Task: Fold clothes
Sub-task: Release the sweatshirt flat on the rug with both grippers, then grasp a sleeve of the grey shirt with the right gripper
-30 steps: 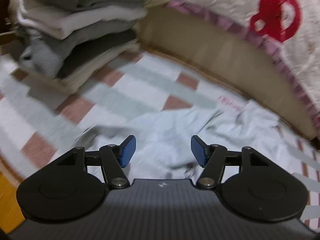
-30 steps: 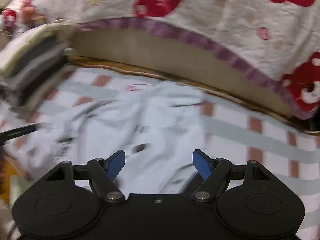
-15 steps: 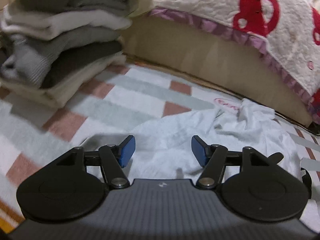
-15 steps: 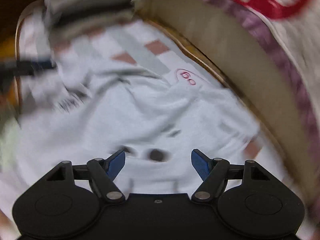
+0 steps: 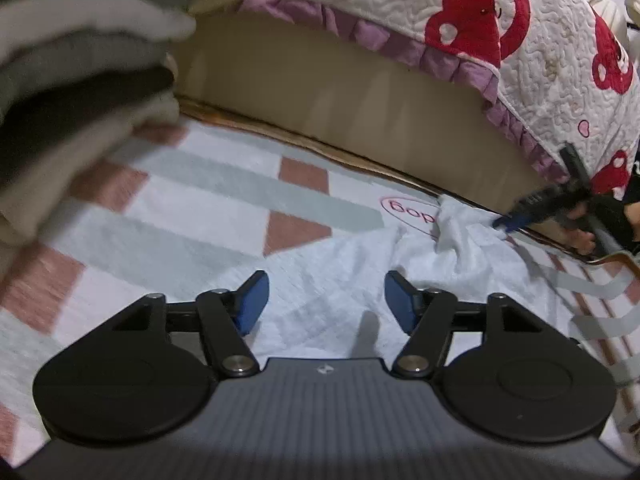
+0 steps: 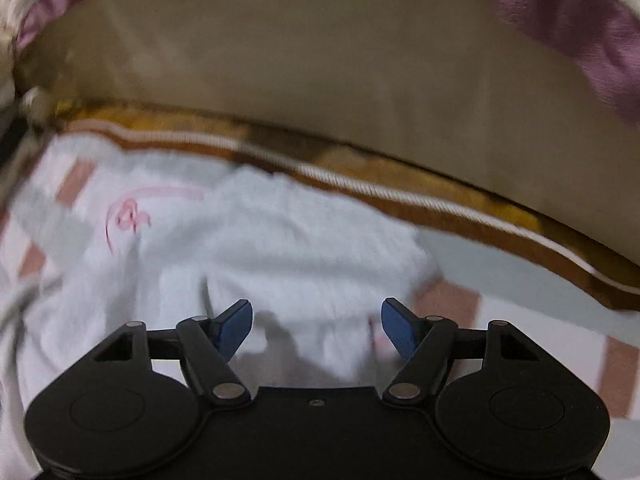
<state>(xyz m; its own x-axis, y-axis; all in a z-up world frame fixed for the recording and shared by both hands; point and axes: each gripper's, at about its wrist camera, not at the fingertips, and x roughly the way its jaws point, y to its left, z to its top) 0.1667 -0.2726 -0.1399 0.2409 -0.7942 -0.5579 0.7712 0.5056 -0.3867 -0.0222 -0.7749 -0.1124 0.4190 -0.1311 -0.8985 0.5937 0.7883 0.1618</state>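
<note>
A crumpled white garment point(image 5: 360, 272) lies on a checked pink, grey and white blanket point(image 5: 224, 208). My left gripper point(image 5: 326, 300) is open and empty, low over the garment's near part. My right gripper point(image 6: 316, 324) is open and empty, just above the garment's far end point(image 6: 288, 240); it also shows in the left wrist view point(image 5: 532, 208), held by a hand at the garment's far right corner.
A stack of folded grey, white and dark clothes point(image 5: 72, 72) stands at the left. A beige bed side point(image 5: 340, 92) under a white quilt with red figures point(image 5: 520, 32) runs along the back. A brown mat edge point(image 6: 400, 192) borders the blanket.
My left gripper moved forward and right, closer to the clothes stack. My right gripper swung to the garment's far end near the bed side. Both stayed open.
</note>
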